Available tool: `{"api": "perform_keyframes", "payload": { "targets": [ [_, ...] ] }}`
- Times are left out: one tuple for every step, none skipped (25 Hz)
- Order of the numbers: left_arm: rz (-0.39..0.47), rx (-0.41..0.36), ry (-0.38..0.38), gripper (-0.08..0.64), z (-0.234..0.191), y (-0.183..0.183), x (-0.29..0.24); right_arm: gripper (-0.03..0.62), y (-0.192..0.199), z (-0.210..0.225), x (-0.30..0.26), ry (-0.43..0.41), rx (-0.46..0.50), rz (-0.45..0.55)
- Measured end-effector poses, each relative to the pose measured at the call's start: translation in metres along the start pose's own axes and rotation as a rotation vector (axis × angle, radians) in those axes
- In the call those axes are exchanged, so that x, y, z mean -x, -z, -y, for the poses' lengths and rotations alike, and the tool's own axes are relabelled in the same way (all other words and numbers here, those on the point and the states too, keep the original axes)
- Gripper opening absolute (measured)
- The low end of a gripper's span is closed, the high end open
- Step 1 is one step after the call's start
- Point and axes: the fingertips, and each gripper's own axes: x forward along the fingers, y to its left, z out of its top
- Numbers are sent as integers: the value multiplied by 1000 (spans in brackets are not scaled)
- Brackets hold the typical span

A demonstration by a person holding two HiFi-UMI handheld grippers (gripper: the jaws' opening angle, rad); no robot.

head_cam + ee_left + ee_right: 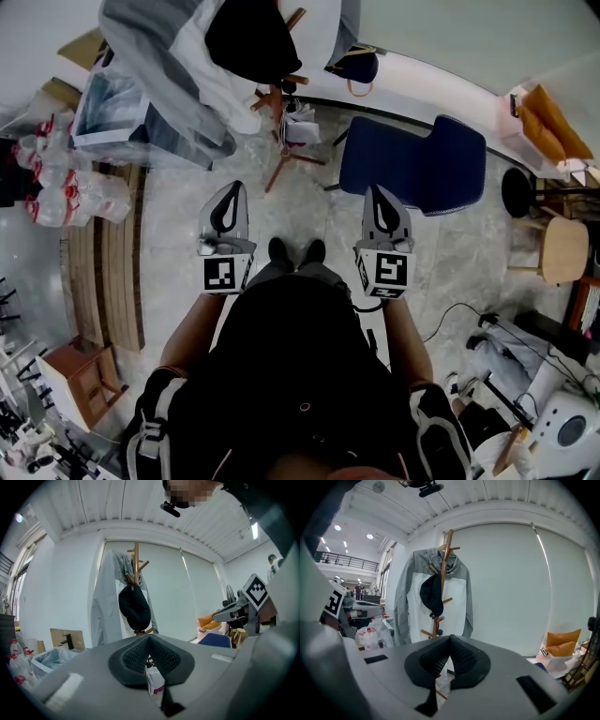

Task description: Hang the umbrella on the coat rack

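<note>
My left gripper and right gripper both have their fingers clenched on nothing, side by side. Ahead, the rack carries a jacket and a black bundle on a peg. Whether that's the umbrella, I can't tell.

- Left gripper and right gripper: pale grey shells, black ribbed pads.
- Marker cube on each gripper: black-and-white square pattern.
- Coat rack, far centre: mid-brown wood.
- Jacket on the rack: white front panel; grey hood, shoulders and sleeves.
- Rounded item hanging in front of the jacket: black.
- Blind behind the rack: off-white.
- Chair, far right: dark blue.
- Floor: light grey-beige, marbled veining.
- Slatted bench, left: brown wood.
- Bottles, far left: clear, red caps.
- Cushion, far right: orange.
- Round stool, right: pale tan.
- Person's clothing, near: black.
</note>
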Motion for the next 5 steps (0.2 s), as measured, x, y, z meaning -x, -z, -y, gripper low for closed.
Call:
{"api": "perform_keyframes", "payload": {
  "targets": [
    [-1, -2, 0, 0, 0, 0, 0, 0, 0, 0, -1, 0, 1, -1],
    [-4, -1, -2, 0, 0, 1, 0, 0, 1, 0, -1, -1, 2, -1],
    [-9, 2, -4, 0, 0, 2, 0, 0, 1, 1, -1, -1, 3, -2],
    [-11, 4, -4, 0, 1, 2, 0, 0, 2, 1, -1, 0, 4, -2],
    [-13, 6, -4, 0, 1, 3, 0, 0, 2, 1, -1, 0, 4, -2]
  ]
}}
